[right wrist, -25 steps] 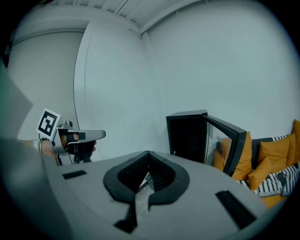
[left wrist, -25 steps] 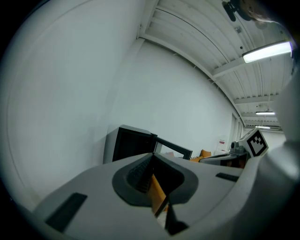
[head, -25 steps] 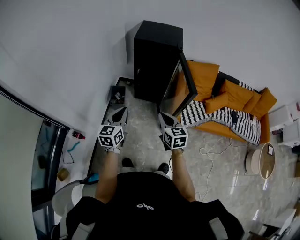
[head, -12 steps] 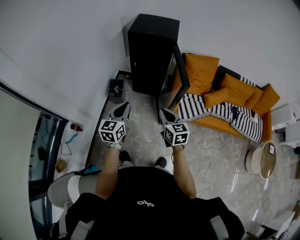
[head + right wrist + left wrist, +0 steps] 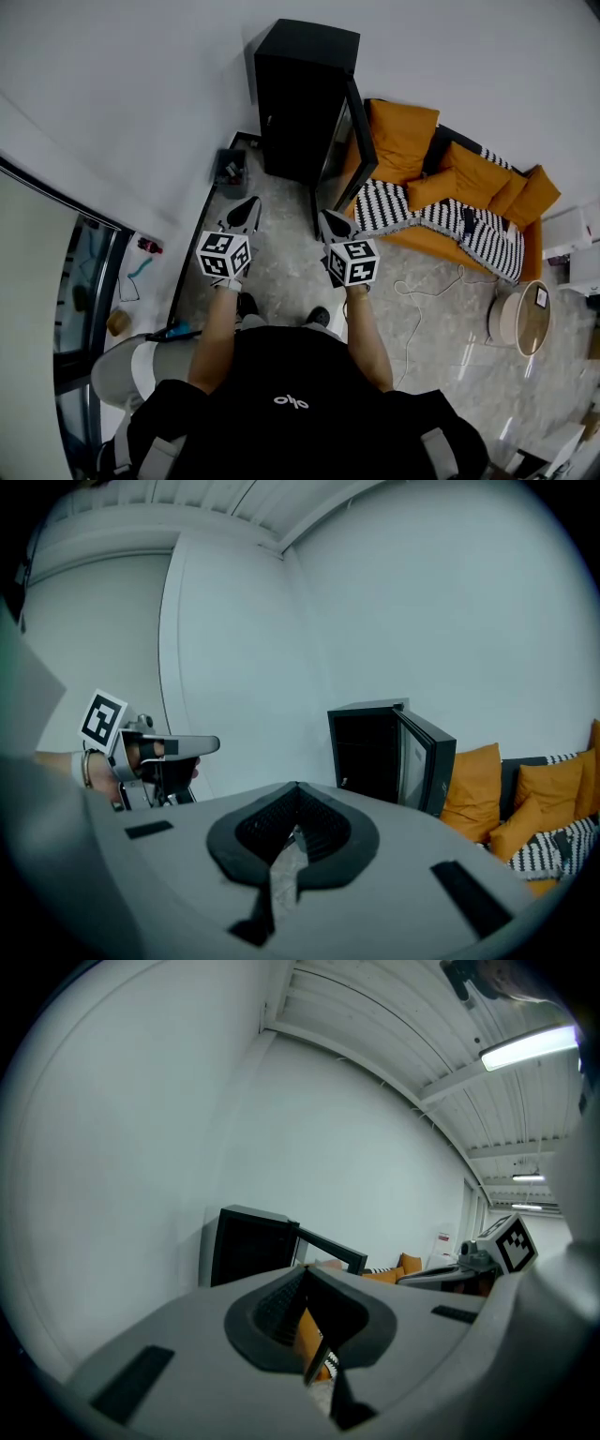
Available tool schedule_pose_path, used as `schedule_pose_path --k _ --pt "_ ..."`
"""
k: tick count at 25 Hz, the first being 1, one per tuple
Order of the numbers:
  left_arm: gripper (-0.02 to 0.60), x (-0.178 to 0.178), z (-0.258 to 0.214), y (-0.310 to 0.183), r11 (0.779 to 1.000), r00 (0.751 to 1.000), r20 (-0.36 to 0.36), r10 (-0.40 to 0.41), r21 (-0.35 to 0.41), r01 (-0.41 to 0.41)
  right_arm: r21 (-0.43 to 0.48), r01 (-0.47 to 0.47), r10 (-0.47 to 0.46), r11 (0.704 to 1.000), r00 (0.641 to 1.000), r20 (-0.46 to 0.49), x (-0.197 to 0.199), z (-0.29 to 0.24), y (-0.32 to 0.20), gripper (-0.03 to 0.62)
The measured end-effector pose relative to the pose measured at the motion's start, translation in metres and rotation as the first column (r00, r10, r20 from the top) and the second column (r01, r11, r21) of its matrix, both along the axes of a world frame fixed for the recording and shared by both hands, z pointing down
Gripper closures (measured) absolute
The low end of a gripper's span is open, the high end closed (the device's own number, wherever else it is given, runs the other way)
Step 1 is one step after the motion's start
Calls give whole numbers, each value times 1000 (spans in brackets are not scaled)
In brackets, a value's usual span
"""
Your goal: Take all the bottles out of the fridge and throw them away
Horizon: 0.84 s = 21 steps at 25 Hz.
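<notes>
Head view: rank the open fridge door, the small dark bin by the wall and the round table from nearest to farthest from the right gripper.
From the right gripper:
1. Open fridge door, straight ahead, its lower edge just beyond the gripper tip.
2. Small dark bin, ahead and to the left, on the floor by the wall.
3. Round table, far off to the right, past the sofa.

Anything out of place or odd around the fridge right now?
Nothing spilled or broken shows. The black fridge has its door standing open, and its inside is too dark to show bottles. A loose white cable trails across the floor beside the orange sofa, a possible trip hazard.
</notes>
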<state>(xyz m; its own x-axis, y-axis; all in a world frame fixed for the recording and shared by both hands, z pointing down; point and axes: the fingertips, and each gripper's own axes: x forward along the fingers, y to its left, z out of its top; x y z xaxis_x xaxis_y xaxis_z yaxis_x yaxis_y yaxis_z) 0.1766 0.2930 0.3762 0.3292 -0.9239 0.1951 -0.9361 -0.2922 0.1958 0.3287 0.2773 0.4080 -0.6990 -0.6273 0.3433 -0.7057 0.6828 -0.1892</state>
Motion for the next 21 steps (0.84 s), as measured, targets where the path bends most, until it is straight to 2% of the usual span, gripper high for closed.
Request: schedule_pose_path --k 21 --pt "574 -8 6 -12 1000 1000 -10 2 -14 -3 -5 6 -6 1000 1000 -13 -7 4 -7 586"
